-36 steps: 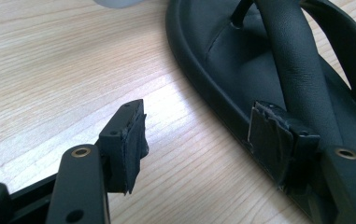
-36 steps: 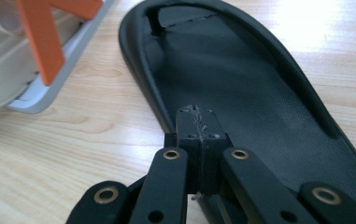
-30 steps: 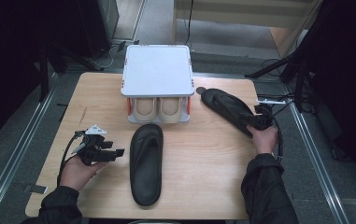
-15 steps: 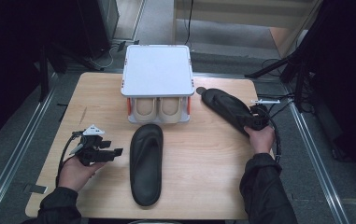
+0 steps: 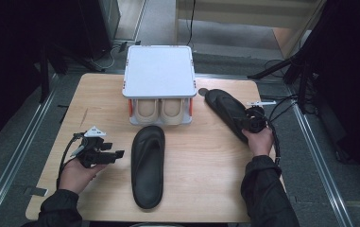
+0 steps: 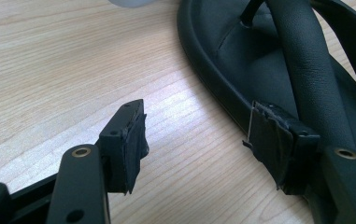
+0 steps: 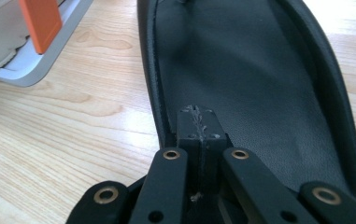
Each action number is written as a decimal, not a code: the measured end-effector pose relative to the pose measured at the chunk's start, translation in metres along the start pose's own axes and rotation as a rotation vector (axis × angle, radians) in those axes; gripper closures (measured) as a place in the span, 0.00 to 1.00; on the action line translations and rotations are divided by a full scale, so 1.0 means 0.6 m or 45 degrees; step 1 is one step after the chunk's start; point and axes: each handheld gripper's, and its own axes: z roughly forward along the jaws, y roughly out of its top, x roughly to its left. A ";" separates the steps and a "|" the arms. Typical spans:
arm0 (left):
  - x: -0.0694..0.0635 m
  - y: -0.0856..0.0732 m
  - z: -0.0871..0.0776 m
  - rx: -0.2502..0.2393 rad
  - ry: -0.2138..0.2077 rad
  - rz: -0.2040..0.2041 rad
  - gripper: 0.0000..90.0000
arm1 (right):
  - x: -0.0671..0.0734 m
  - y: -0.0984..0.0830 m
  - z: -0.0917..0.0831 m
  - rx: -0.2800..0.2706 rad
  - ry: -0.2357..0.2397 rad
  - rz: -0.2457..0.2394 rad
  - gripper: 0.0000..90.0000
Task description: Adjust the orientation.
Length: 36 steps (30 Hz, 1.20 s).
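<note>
In the right gripper view the far end of the right sandal [image 7: 255, 79] runs off the top of the frame, and the jaw tips hide the spot where they meet its edge, so whether the rim is pinched there is hard to make out. The jaws of the right gripper [image 7: 198, 125] stand pressed together. In the high view the right hand [image 5: 259, 140] reaches up from the lower right, the right gripper [image 5: 252, 122] at the near end of that sandal [image 5: 225, 106], which lies slanted at the right of the table [image 5: 97, 94]. The left hand [image 5: 76, 170] rests at lower left, its left gripper [image 5: 116, 154] pointing right toward the left sandal [image 5: 148, 165] at the centre. In the left gripper view the left gripper [image 6: 203, 140] has its jaws wide apart, nothing between them, the sandal [image 6: 283, 56] just beside the right jaw. A shoe rack [image 5: 158, 71] with pale shoes [image 5: 161, 109] under it stands at the top centre.
</note>
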 end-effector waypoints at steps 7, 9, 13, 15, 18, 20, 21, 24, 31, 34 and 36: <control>0.000 0.000 0.001 0.004 -0.001 0.003 0.41 | 0.019 0.002 0.004 0.016 0.016 -0.025 1.00; 0.001 0.001 0.002 0.016 -0.006 0.012 0.41 | 0.025 0.002 0.006 0.017 0.018 -0.029 1.00; -0.001 0.002 0.004 0.018 -0.004 0.015 0.41 | 0.036 0.004 0.011 0.019 0.033 -0.046 1.00; -0.002 0.002 0.004 0.019 -0.002 0.016 0.41 | 0.040 0.004 0.012 0.024 0.036 -0.051 1.00; -0.001 0.002 0.004 0.018 -0.004 0.018 0.41 | 0.048 0.005 0.014 0.026 0.042 -0.060 1.00; 0.000 0.002 0.005 0.017 -0.007 0.016 0.41 | 0.051 0.005 0.015 0.028 0.046 -0.062 1.00; 0.000 0.002 0.005 0.019 -0.005 0.019 0.41 | 0.053 0.006 0.016 0.026 0.051 -0.061 1.00; -0.001 0.002 0.005 0.018 -0.007 0.018 0.41 | 0.058 0.006 0.019 0.027 0.065 -0.050 1.00; -0.001 0.002 0.006 0.021 -0.009 0.016 0.41 | 0.073 0.010 0.026 0.015 0.078 -0.045 1.00; -0.001 0.002 0.007 0.017 -0.010 0.015 0.41 | 0.078 0.011 0.029 0.013 0.088 -0.040 1.00; -0.002 0.002 0.007 0.016 -0.009 0.015 0.41 | 0.082 0.012 0.031 0.014 0.088 -0.035 1.00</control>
